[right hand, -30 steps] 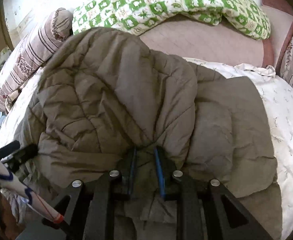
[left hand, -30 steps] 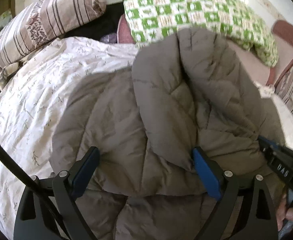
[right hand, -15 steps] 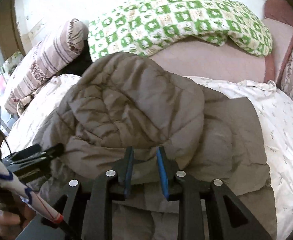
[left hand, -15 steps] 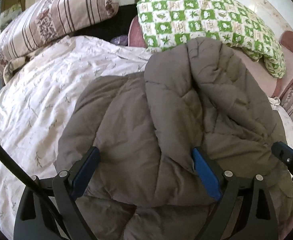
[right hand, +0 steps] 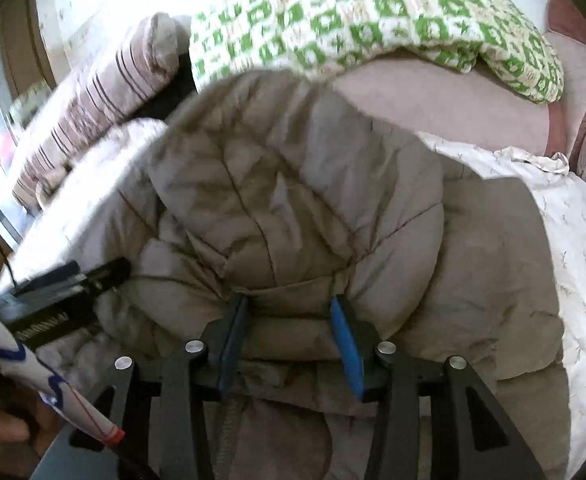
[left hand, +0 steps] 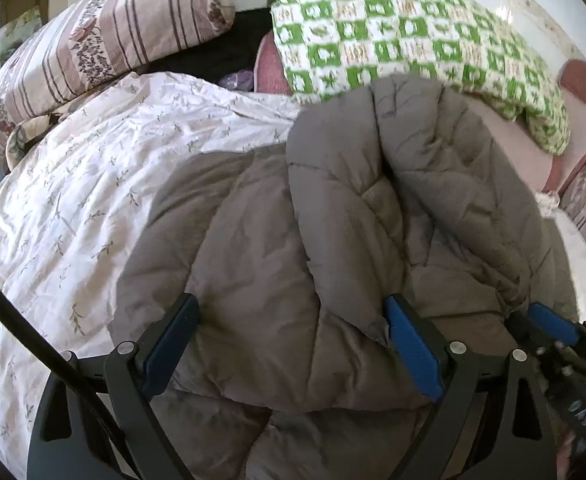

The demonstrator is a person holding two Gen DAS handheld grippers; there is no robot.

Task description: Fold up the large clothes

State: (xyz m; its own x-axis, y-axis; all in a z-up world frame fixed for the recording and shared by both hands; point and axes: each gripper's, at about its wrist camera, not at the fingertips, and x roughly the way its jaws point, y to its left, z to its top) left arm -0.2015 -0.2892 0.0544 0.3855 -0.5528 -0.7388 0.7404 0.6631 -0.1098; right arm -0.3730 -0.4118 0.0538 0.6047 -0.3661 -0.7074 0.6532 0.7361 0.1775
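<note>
A grey-brown quilted jacket (left hand: 333, 220) lies on the bed, its upper part folded over toward me in a puffy bulge (right hand: 293, 200). My left gripper (left hand: 293, 320) hangs wide open just above the jacket's near left part, its blue pads clear of the cloth at either side. My right gripper (right hand: 289, 332) is at the near edge of the folded part. Its jaws are opening, and a thick roll of jacket fabric still sits between the blue pads. Each gripper shows at the edge of the other's view: the right one (left hand: 549, 328) and the left one (right hand: 73, 280).
A white sheet with a small leaf print (left hand: 93, 200) covers the bed. At the head lie a striped pillow (left hand: 113, 48) and a green-and-white checked blanket (left hand: 393, 32) against a pink headboard (right hand: 453, 96). A white stick with blue marks (right hand: 33, 372) crosses the lower left.
The right gripper's pads, narrow on a jacket fold before, now stand much further apart. The left gripper stays wide open. The folded bulge of the jacket has settled lower.
</note>
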